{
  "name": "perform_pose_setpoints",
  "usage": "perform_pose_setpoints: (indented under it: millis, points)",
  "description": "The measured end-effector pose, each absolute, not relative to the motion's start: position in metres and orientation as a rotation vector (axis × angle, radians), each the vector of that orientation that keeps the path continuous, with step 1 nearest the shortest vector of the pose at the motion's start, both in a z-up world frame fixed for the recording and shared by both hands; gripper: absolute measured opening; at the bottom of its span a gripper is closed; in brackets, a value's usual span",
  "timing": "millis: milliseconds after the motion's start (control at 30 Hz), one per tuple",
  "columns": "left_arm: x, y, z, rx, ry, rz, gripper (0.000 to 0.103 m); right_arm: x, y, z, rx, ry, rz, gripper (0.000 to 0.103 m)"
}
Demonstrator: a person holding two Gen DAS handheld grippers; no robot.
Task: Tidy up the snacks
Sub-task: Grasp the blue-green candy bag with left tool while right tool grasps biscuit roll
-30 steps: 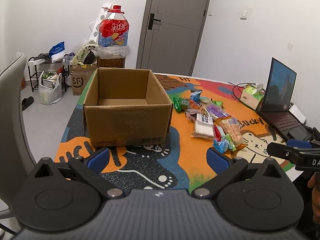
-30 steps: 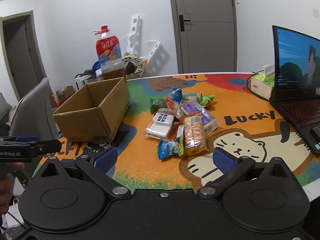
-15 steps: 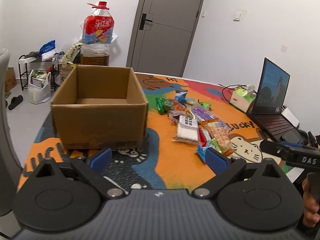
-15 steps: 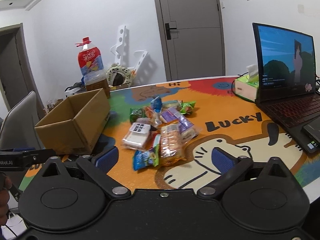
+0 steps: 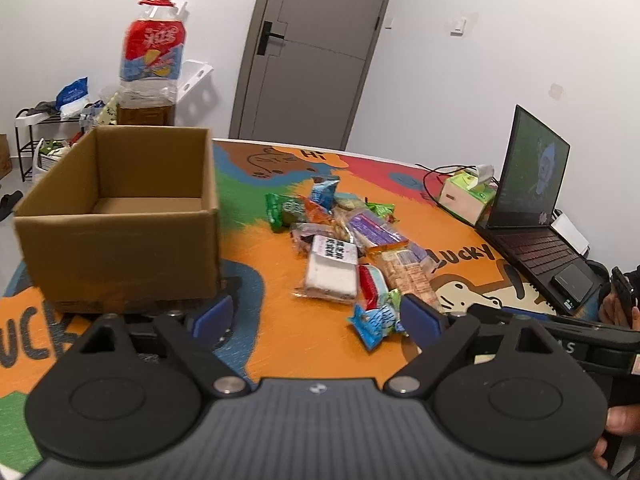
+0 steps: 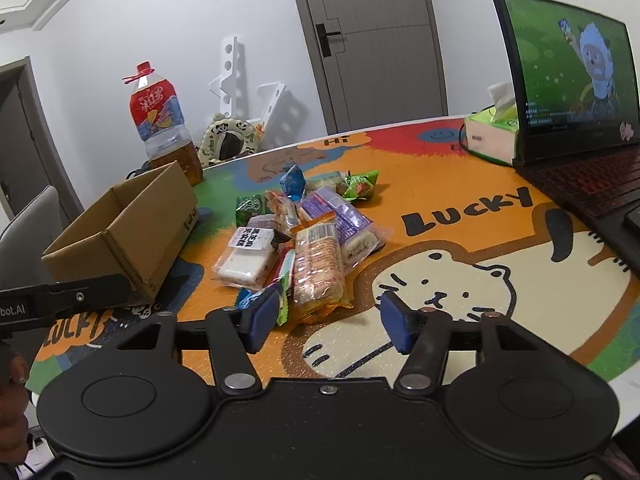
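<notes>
Standing at the far left of the table (image 5: 276, 344) is an open cardboard box (image 5: 120, 216), upright, its inside showing bare cardboard. Behind it rises a big bottle (image 5: 150, 60) with a red cap and label, holding amber liquid low down.

Right of the box, well apart from it, lies the snack pile (image 5: 352, 248) on the orange part of the cartoon mat. A white bar with a black-lettered label (image 5: 332, 268) sits at the pile's near left; a long cracker pack (image 6: 318, 268) lies just right of it, a purple pack (image 6: 340, 216) farther back, green packets (image 6: 360, 188) at the far edge and a small blue packet (image 5: 374, 320) nearest.

The left gripper (image 5: 316, 316) hovers low over the mat between box and pile; its jaws have just been closing a little yet stand wide, with nothing between them, and the blue packet lies just beside its right pad. The right gripper (image 6: 328, 316) is at the near end of the pile; its jaws have just been closing and stand about half apart, with only bare mat between the pads, the left pad just at the blue packet's edge, and I cannot tell whether it touches.

Farther right stand a tissue box (image 6: 492, 136) and an open laptop (image 6: 572, 92) showing a cartoon.
</notes>
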State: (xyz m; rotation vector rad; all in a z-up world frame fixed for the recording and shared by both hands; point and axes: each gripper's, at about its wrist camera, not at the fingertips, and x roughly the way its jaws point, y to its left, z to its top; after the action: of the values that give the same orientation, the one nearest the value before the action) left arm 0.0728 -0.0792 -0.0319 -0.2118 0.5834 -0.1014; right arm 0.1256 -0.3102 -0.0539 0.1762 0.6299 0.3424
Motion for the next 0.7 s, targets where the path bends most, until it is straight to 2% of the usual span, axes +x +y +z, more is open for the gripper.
perform_pose_setpoints:
  millis: [133, 400, 700]
  points:
    - [0.086, -0.090, -0.038, -0.208, 0.590, -0.110, 0.083, 0.136, -0.311, -0.060, 0.194, 0.638, 0.347, 0.055]
    - [0.114, -0.096, -0.055, -0.231, 0.635, -0.115, 0.066, 0.159, -0.305, -0.077, 0.209, 0.669, 0.362, 0.051]
    - [0.132, -0.094, -0.068, -0.231, 0.669, -0.088, 0.066, 0.184, -0.295, -0.093, 0.249, 0.689, 0.396, 0.051]
